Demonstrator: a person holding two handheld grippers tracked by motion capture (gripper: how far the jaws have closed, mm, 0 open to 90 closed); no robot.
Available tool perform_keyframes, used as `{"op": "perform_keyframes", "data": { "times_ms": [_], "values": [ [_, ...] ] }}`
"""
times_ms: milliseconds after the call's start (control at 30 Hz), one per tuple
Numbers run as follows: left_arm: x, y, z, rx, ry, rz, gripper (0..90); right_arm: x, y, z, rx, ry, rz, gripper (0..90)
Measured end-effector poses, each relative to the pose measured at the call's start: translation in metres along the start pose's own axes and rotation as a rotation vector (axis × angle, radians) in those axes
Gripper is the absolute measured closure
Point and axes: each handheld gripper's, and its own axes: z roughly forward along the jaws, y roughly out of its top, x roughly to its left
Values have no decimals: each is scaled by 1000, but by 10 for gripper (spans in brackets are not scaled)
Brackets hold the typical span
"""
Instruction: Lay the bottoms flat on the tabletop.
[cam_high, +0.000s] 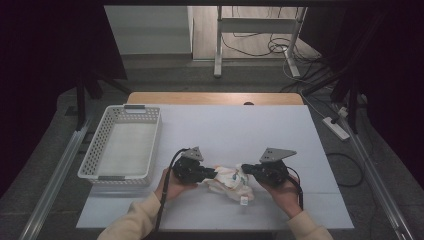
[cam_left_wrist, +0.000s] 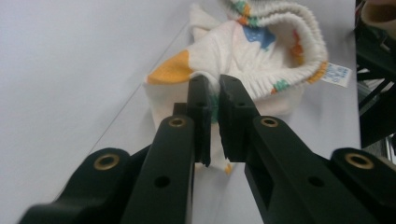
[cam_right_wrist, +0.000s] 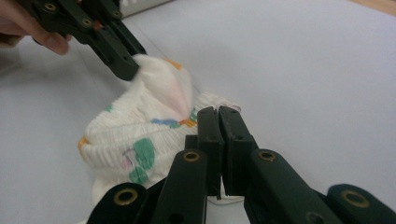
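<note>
Cloth (cam_high: 229, 180) is pinched at both ends by two grippers on the white table (cam_high: 250, 125).

From the high view, the small white cloth with coloured patches is seen lying near the front edge of the table, between the left gripper (cam_high: 212, 173) and the right gripper (cam_high: 245, 169). A white basket (cam_high: 95, 150) is set well apart on the left side of the table. From the left gripper view, the two black jaws are seen pressed together on a fold of the cloth (cam_left_wrist: 243, 51), close to an orange patch, and a small tag (cam_left_wrist: 337, 74) is seen sticking out at the far edge. From the right gripper view, the right gripper (cam_right_wrist: 218, 111) is seen clamped on the ribbed edge of the cloth (cam_right_wrist: 135, 140), with its jaws nearly touching. Farther off, the left gripper (cam_right_wrist: 126, 70) is seen biting the other end of the cloth, which is raised a little there.
</note>
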Motion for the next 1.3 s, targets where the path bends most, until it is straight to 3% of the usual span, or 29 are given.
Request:
{"op": "perform_keyframes", "data": {
  "times_ms": [200,333,467,567,667,833,1067,1300],
  "values": [
    [2,-8,-21,-28,5,-49,836,-3,0,-11,-37,-38,30,873],
    [3,-16,-24,-20,-12,-95,836,-5,-3,-17,-51,-57,57,874],
    [4,-24,-19,16,-17,-125,835,-6,-8,-9,-8,-57,80,874],
    [4,-30,-12,43,-22,-137,832,-3,-11,5,70,-81,39,874],
    [5,-33,-9,54,-20,-142,827,-5,-13,13,96,-75,38,874],
    [4,-34,-7,42,-1,-135,799,-10,-14,16,100,-73,61,873],
    [1,-29,-22,-33,83,-87,512,-10,-14,13,84,-62,66,872],
    [-10,-29,-27,-31,99,-12,406,-12,-15,12,79,-55,78,872]
  ]
}}
